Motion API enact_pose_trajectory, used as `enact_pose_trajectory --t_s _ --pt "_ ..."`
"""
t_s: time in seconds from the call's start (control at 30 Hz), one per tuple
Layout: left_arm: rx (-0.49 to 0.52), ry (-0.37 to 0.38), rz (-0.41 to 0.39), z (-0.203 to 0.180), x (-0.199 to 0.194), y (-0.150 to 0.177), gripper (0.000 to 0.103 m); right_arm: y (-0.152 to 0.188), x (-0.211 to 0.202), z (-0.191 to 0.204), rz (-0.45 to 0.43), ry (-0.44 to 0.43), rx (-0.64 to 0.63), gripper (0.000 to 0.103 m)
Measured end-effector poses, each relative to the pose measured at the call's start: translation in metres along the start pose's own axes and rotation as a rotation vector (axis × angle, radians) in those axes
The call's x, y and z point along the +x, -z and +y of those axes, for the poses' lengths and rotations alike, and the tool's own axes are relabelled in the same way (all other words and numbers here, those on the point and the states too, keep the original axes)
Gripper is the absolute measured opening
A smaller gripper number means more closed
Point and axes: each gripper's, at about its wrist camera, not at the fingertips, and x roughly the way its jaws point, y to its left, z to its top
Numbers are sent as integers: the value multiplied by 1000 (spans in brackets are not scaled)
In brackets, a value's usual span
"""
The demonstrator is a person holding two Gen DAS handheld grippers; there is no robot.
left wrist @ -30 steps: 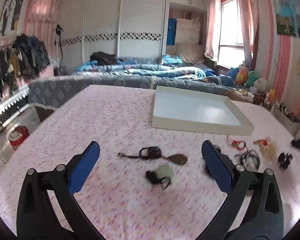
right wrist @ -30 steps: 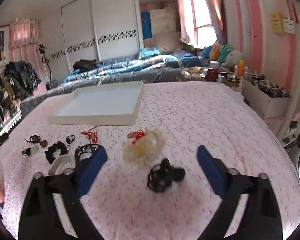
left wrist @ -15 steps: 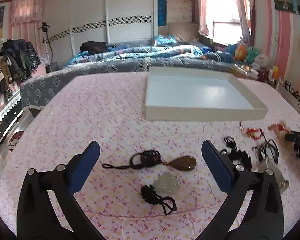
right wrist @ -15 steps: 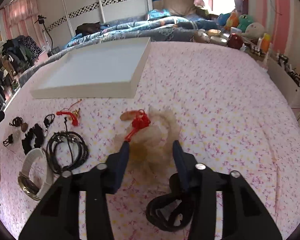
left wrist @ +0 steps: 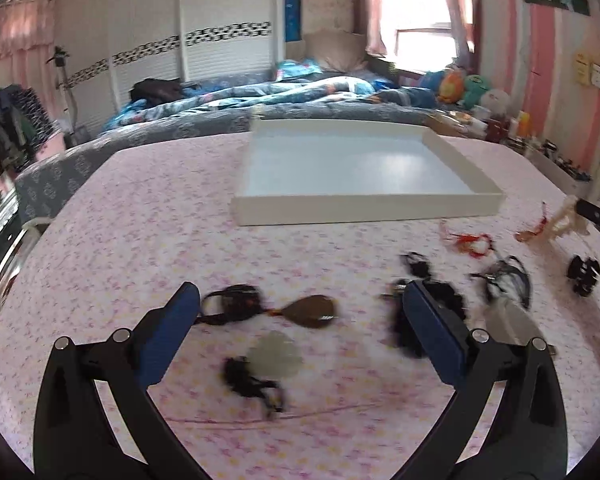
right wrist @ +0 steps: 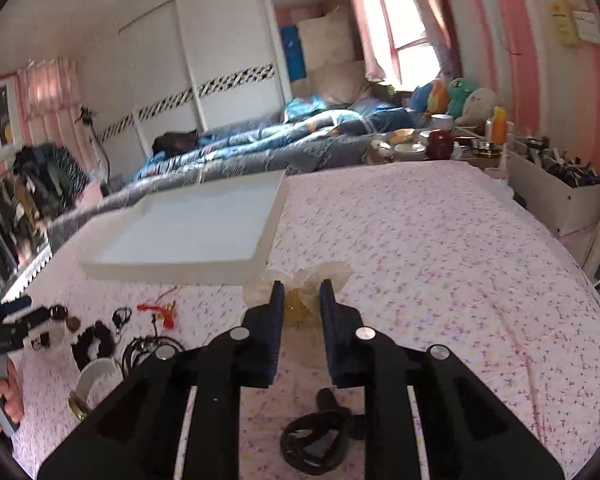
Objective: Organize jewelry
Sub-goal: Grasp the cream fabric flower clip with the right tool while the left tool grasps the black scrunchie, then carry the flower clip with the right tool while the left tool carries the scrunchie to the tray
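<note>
Your left hand-held gripper (left wrist: 298, 322) hangs wide open over a brown teardrop pendant (left wrist: 311, 311) on black cord and a pale stone pendant (left wrist: 275, 359) on the counter (left wrist: 140, 240), near the white tray (left wrist: 364, 210). Both look light; the cords are limp, so pinch the stones. Blur hides detail.

Your right hand-held gripper (right wrist: 302, 294) has just been closing on the gauzy pouch (right wrist: 300, 304); soft, crushable. Its contents stay hidden.

I am in a home bedroom: a bed (left wrist: 300, 96) with rumpled blue bedding at 12 o'clock, white wardrobe doors (left wrist: 204, 36) behind it, stuffed toys (right wrist: 456, 96) by the curtained window (left wrist: 416, 12) at 1 o'clock, hanging clothes (right wrist: 24, 196) at 9 o'clock.
</note>
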Motion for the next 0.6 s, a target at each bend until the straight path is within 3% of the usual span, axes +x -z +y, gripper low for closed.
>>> enact_pose_trajectory --t_s 0.07,0.2,0.43,0.5,0.6 --pt "26 15 19 -12 2 0 98 0 -1 -4 -4 -2 14 18" --pt "42 62 82 -30 13 -1 76 -1 -6 -4 -13 -13 10 18" --pt "27 101 179 -43 37 6 48 -2 -10 -5 -35 -13 0 18" --pt "32 121 201 -45 43 7 23 -3 -10 -7 -32 -21 13 18" --pt "35 144 208 -48 46 8 11 -3 -11 -9 -35 -26 18 18"
